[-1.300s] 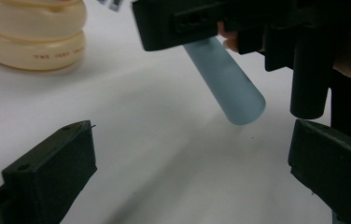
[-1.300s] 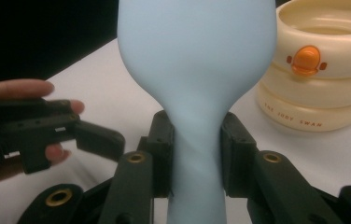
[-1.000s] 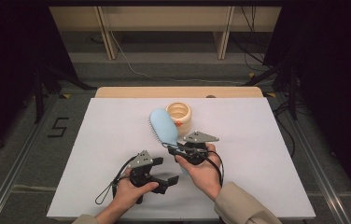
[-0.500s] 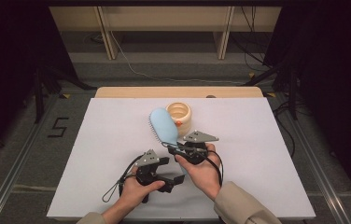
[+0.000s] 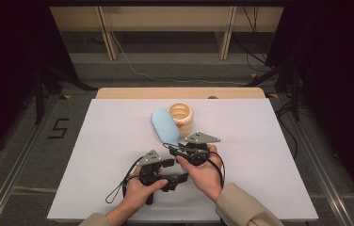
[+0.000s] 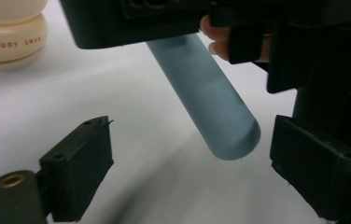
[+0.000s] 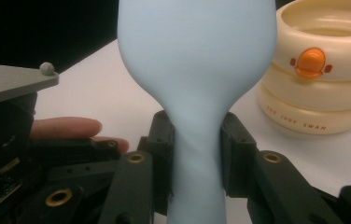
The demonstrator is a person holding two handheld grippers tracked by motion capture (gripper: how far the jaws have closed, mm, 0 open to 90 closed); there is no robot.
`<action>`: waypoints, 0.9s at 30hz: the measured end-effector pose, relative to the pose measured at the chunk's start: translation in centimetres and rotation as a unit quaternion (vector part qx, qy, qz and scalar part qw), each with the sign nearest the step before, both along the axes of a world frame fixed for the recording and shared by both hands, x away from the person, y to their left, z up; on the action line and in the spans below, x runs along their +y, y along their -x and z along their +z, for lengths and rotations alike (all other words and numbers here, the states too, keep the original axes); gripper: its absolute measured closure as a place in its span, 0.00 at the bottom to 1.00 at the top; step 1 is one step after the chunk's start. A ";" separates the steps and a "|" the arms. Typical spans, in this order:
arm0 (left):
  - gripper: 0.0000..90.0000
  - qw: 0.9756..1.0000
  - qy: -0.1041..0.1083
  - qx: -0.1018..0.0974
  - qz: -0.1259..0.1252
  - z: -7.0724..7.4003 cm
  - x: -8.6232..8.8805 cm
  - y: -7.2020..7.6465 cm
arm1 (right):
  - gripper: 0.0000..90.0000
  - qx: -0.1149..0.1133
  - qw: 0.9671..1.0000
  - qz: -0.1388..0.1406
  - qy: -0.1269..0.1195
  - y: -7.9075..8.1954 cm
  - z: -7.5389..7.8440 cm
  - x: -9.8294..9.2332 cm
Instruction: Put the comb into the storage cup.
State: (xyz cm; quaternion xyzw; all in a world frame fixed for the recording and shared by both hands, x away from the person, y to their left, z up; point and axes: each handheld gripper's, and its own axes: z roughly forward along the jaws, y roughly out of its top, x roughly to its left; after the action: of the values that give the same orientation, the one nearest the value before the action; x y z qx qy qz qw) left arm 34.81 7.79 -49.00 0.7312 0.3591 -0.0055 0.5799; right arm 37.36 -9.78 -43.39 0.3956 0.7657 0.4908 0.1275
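Now right gripper [image 7: 197,154] clamps brush [image 7: 197,70] (left gripper [image 6: 187,158] jaws closing, untouching).

This is a lab or recording studio set up for filming, not a home. A white sheet [image 5: 118,141] covers a wooden surface [image 5: 180,92] standing on grey carpet [image 5: 15,155]. Metal rails [image 5: 5,188] run along the floor on both sides, and a "5" [image 5: 58,128] is taped down beside the left one. Black stand legs [image 5: 48,80] and loose cables [image 5: 137,66] lie around. Dark drapes close off the sides, and a pale bench frame [image 5: 165,23] stands behind.
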 end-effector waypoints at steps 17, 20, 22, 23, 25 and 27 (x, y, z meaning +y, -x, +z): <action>0.18 1.000 0.020 0.016 0.002 -0.1 -0.2 -0.3 | 0.78 0.001 1.000 0.001 0.001 0.0 -0.1 0.3; 0.19 1.000 0.024 0.018 0.005 -0.2 -0.3 -0.4 | 0.78 -0.001 1.000 0.002 0.000 0.0 -0.1 0.3; 0.19 0.999 0.026 0.021 0.008 -0.2 -0.3 -0.5 | 0.78 -0.001 1.000 0.002 0.001 0.0 -0.1 0.3; 0.20 0.999 0.027 0.022 0.008 -0.2 -0.3 -0.5 | 0.78 -0.001 1.000 0.002 0.001 0.0 -0.1 0.3; 0.20 0.999 0.029 0.022 0.007 -0.2 -0.3 -0.6 | 0.78 -0.001 1.000 0.002 0.001 0.0 -0.1 0.3; 0.21 0.999 0.030 0.024 0.008 -0.2 -0.4 -0.6 | 0.78 0.000 1.000 0.002 0.001 0.0 -0.2 0.4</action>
State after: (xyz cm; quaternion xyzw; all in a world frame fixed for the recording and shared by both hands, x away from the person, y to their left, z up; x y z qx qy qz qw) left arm 35.39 7.38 -49.21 0.7102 0.3781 -0.0295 0.5931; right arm 37.33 -9.42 -43.57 0.3937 0.7673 0.4901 0.1268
